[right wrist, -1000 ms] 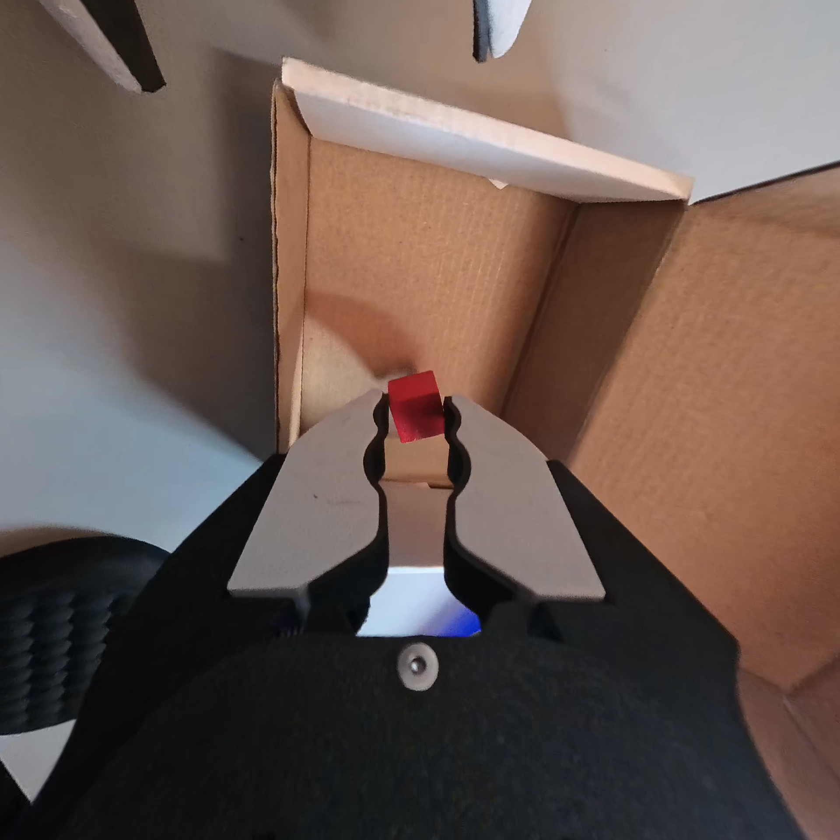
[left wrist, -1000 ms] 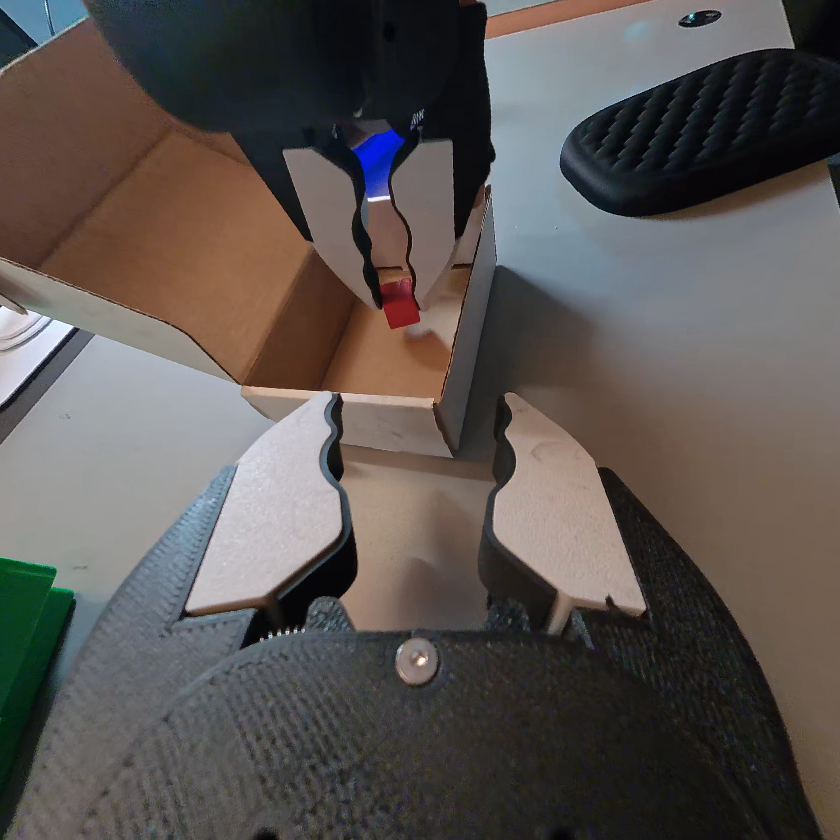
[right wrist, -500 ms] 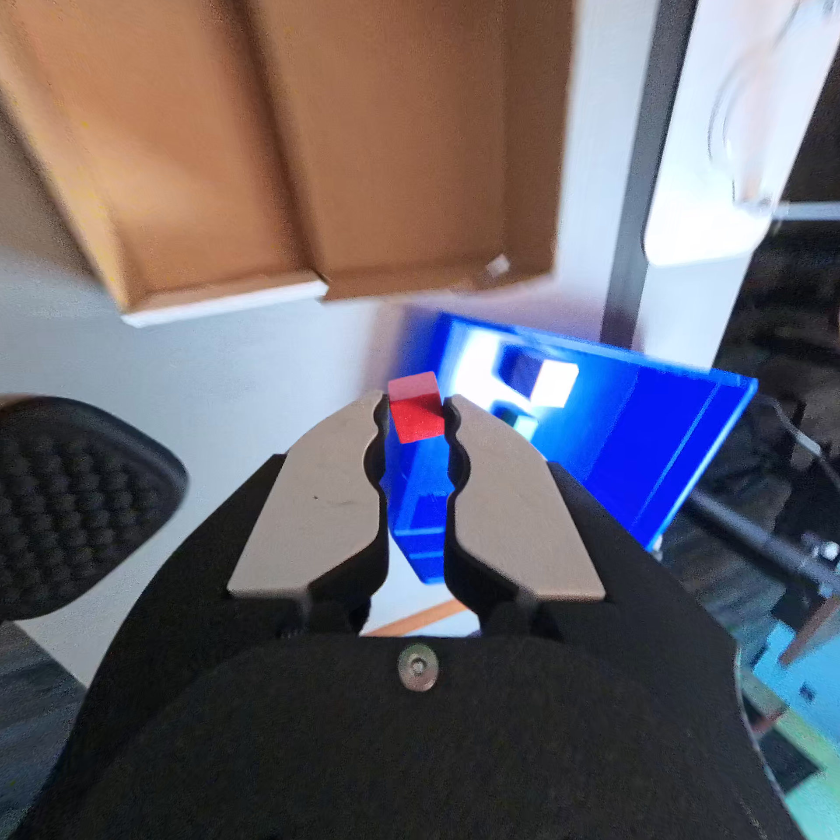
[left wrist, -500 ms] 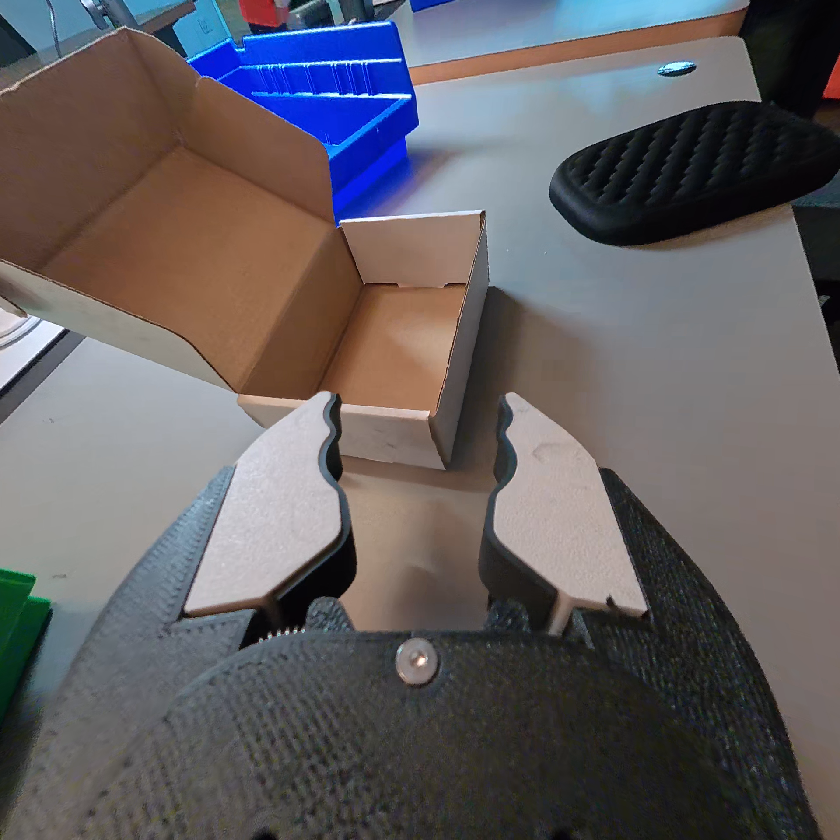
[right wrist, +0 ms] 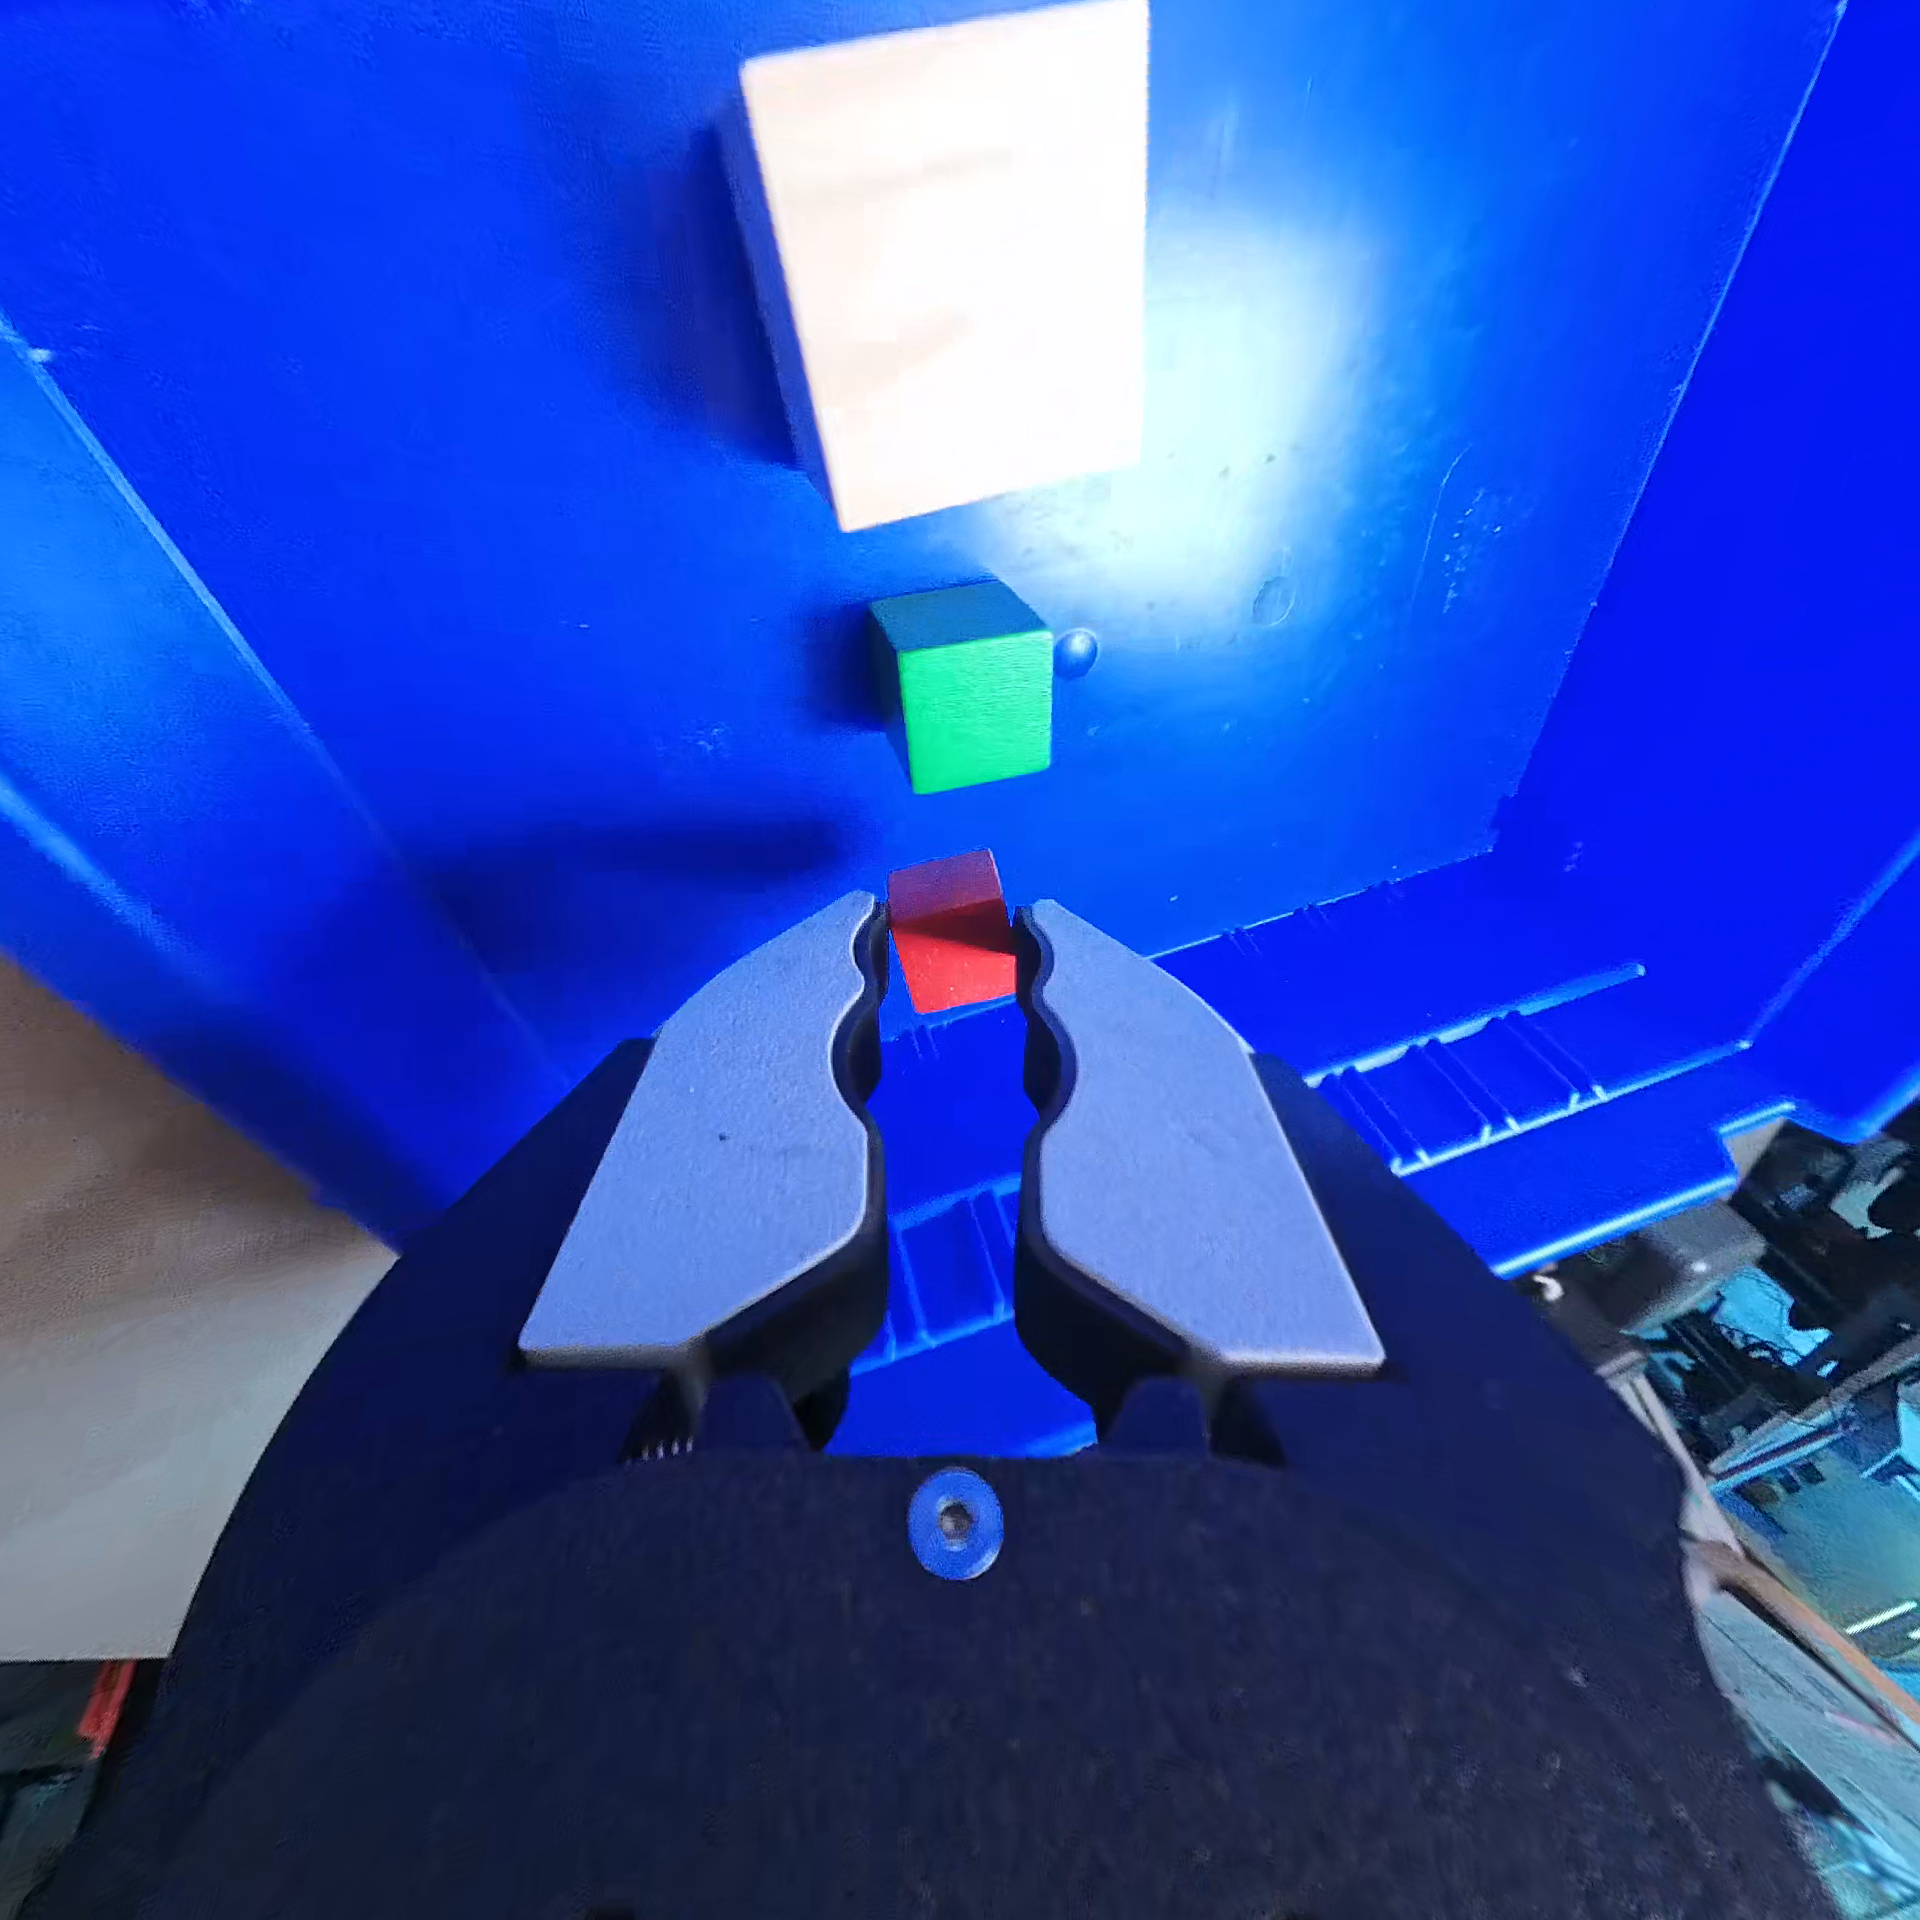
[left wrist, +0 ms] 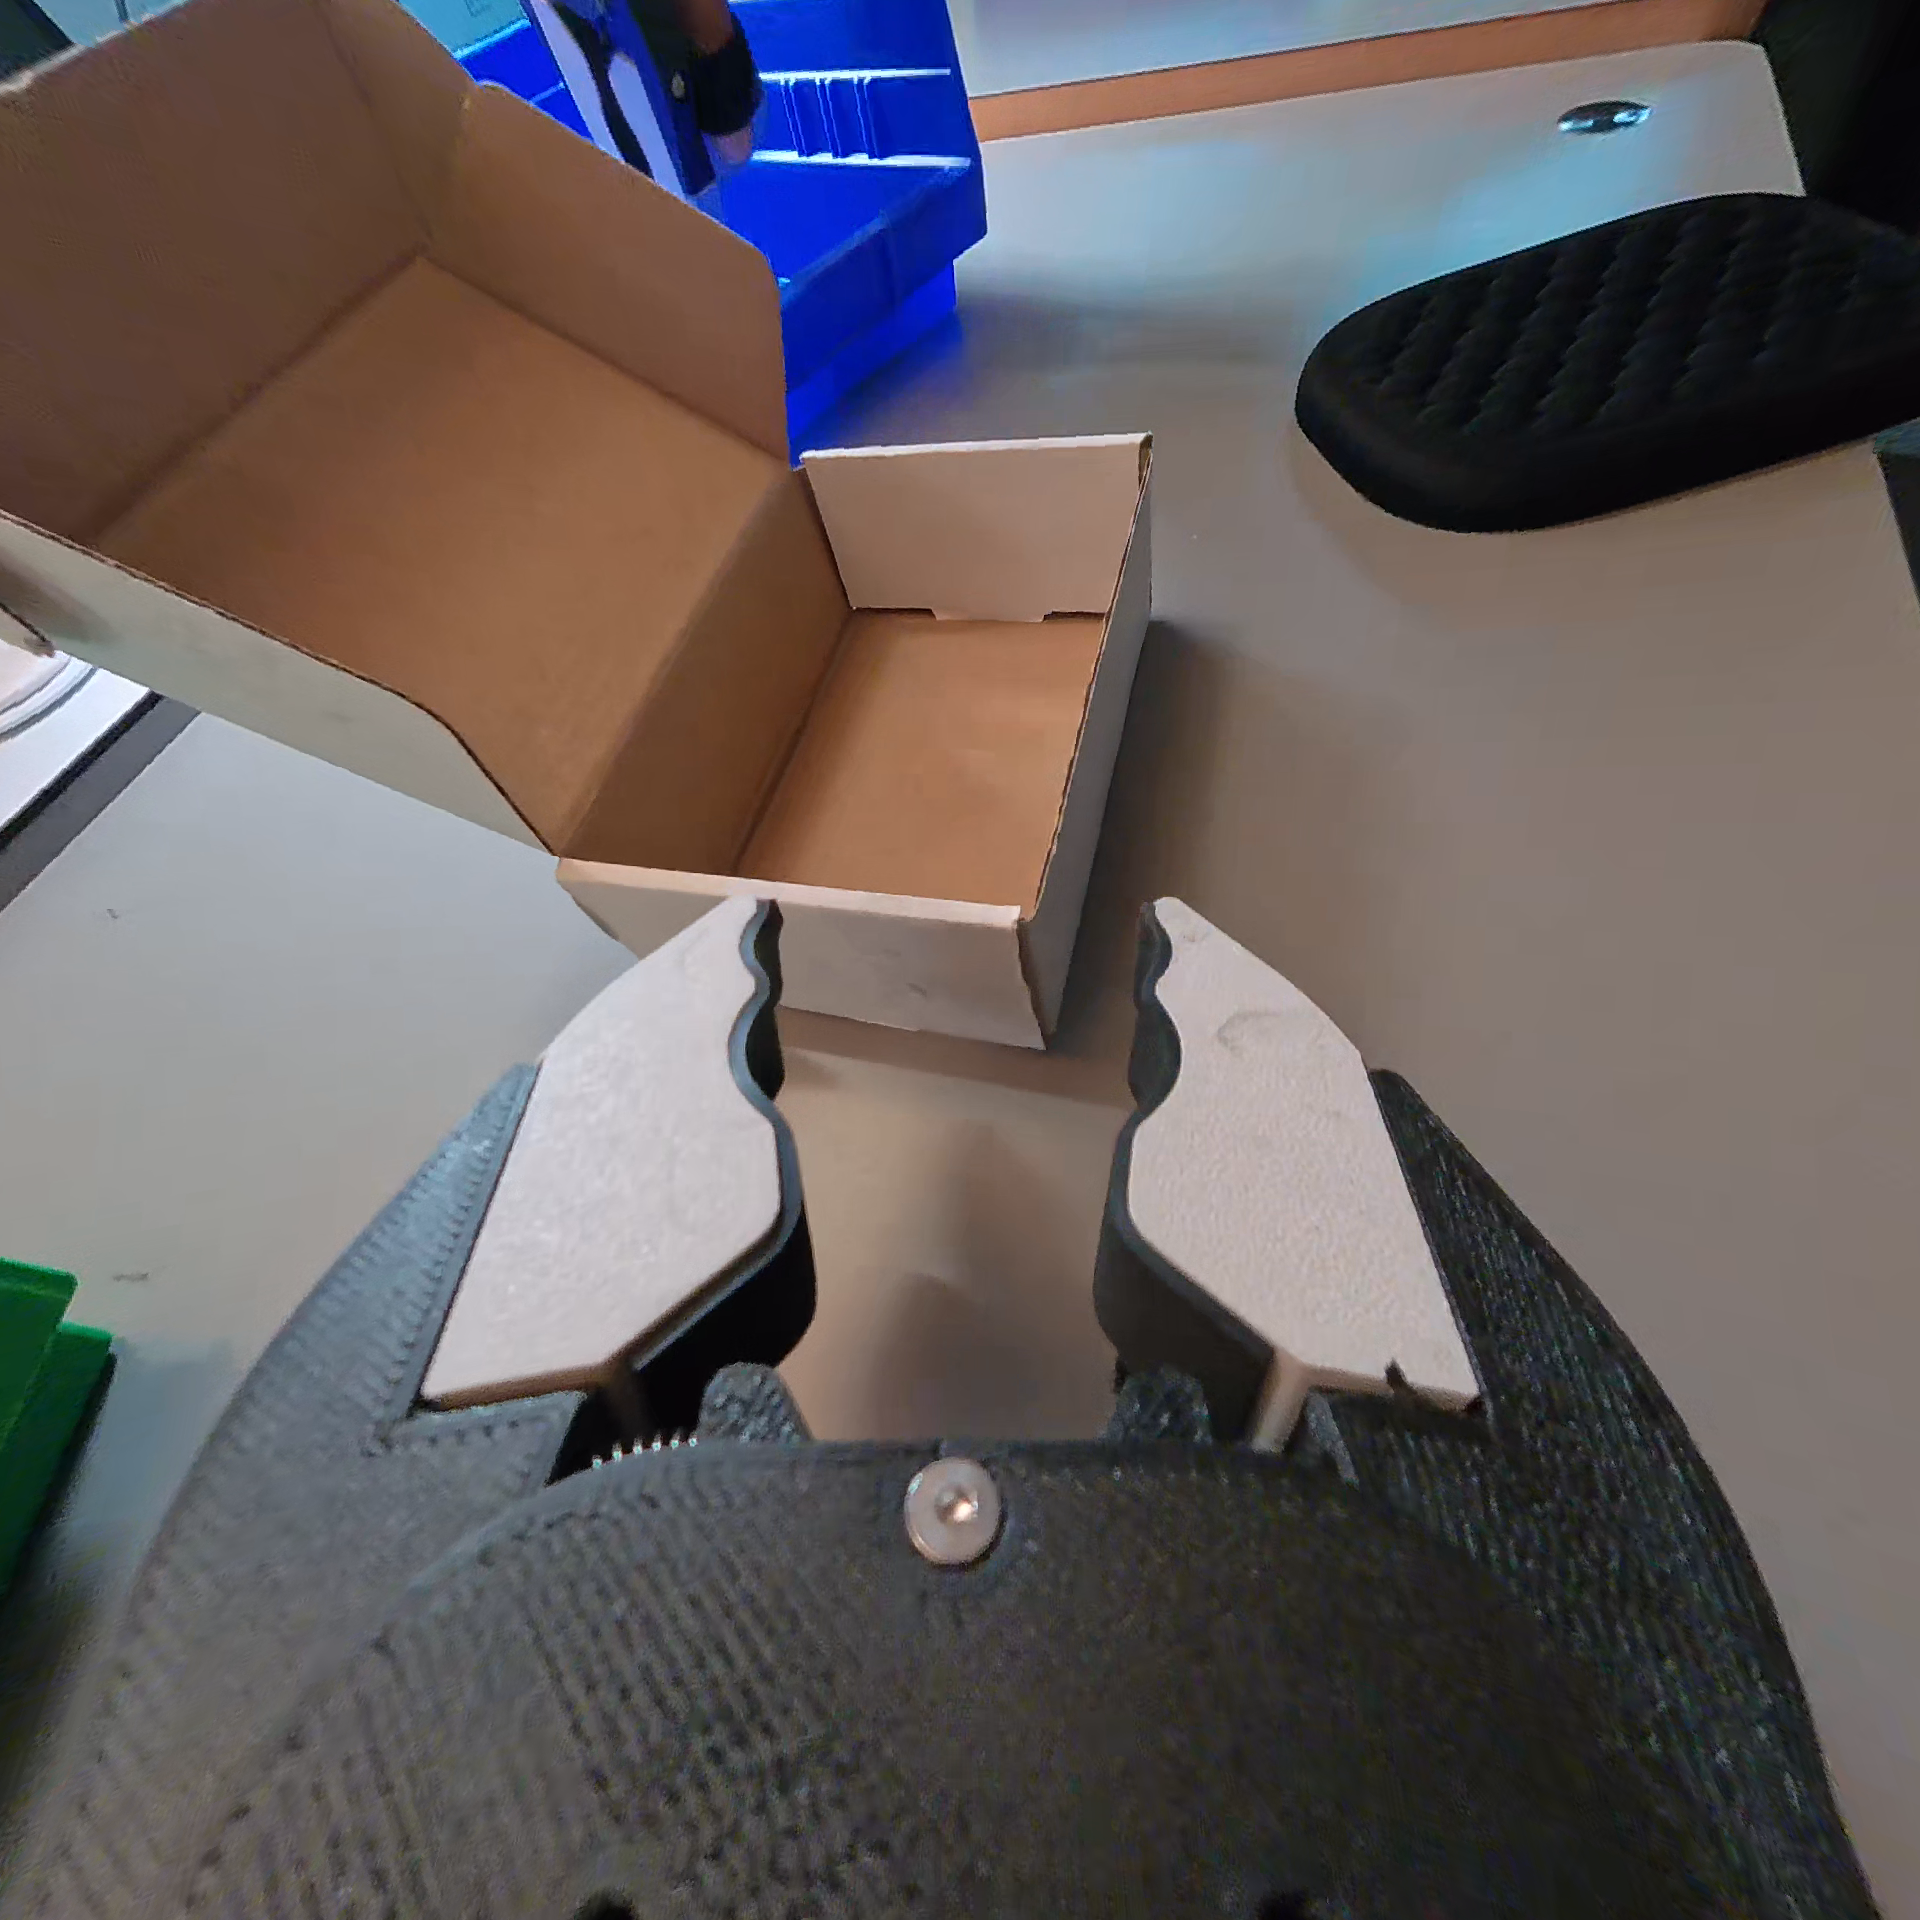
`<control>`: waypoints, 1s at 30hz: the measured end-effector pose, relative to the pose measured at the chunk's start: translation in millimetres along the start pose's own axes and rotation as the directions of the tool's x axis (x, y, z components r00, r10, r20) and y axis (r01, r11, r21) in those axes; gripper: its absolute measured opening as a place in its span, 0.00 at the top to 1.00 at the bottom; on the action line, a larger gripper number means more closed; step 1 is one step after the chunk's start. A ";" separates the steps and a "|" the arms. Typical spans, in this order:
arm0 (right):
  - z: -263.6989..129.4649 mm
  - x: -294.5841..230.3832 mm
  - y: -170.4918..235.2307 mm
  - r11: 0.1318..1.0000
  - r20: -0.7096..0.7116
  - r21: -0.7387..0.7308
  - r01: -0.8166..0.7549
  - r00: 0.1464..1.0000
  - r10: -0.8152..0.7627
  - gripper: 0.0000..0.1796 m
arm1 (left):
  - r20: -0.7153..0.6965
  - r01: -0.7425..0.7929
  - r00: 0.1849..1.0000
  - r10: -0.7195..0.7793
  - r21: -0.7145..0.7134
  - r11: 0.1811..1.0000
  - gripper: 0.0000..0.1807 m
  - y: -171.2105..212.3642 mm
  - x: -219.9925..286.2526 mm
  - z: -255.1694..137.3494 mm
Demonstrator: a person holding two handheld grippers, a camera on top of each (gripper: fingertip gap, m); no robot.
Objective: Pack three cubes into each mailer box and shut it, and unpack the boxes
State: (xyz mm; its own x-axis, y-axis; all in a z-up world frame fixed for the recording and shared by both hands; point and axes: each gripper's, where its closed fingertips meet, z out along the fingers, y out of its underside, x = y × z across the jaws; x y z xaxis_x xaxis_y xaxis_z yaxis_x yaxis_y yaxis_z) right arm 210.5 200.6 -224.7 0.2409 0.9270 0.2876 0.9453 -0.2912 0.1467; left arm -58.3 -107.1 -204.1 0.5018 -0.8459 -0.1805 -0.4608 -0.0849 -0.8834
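1. The right gripper (right wrist: 954,914) is clamping a red cube (right wrist: 954,940) between its fingertips, holding it above the floor of a blue bin (right wrist: 416,520).
2. A green cube (right wrist: 966,691) is lying on the bin floor just beyond the red one, toward 12 o'clock, apart from it.
3. A pale wooden block (right wrist: 956,260) is resting farther out at 12 o'clock, well past the green cube and much larger than it.
4. The left gripper (left wrist: 954,925) is hovering with its jaws spread wide and nothing between them, low over the grey table (left wrist: 1507,883).
5. The mailer box (left wrist: 935,769) is sitting open at 12 o'clock from the left gripper, its near wall just beyond the fingertips and its inside showing no cubes.
6. Its lid (left wrist: 364,436) is leaning back toward 10 o'clock.
7. The blue bin (left wrist: 873,208) is showing behind the box at 12 o'clock, with the right gripper's body reaching into it.
8. A black padded rest (left wrist: 1621,353) is lying at 2 o'clock, well apart from the box.
9. A green object (left wrist: 36,1392) is peeking in at 9 o'clock.
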 end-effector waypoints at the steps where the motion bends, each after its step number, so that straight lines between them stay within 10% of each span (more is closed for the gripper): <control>1: 3.8 1.9 0.7 1.000 0.007 -0.001 -0.008 1.000 0.008 0.87 | -0.001 -0.003 1.000 0.003 -0.006 1.000 0.64 1.3 0.1 0.4; 20: 14.6 5.1 3.4 0.999 0.027 0.047 -0.018 1.000 0.017 0.84 | -0.016 -0.001 1.000 0.001 -0.021 1.000 0.64 5.4 2.9 3.6; 25: -35.3 0.3 -25.4 0.940 -0.012 0.338 -0.044 0.999 0.051 0.84 | -0.007 0.008 1.000 -0.008 -0.009 1.000 0.64 3.2 0.5 1.8; 30: -117.8 -47.5 -63.7 0.672 0.126 0.727 -0.141 0.989 0.070 0.83 | 0.001 0.064 0.998 -0.064 0.053 0.997 0.65 -6.7 -5.6 -2.8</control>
State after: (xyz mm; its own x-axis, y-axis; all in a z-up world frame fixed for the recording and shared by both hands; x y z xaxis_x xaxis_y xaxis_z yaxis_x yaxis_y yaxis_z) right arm 112.9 147.3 -136.2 0.3325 0.9267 0.1751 0.7610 -0.1540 -0.6303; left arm -60.1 -103.3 -196.0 0.5314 -0.8380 -0.1241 -0.3882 -0.1107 -0.9149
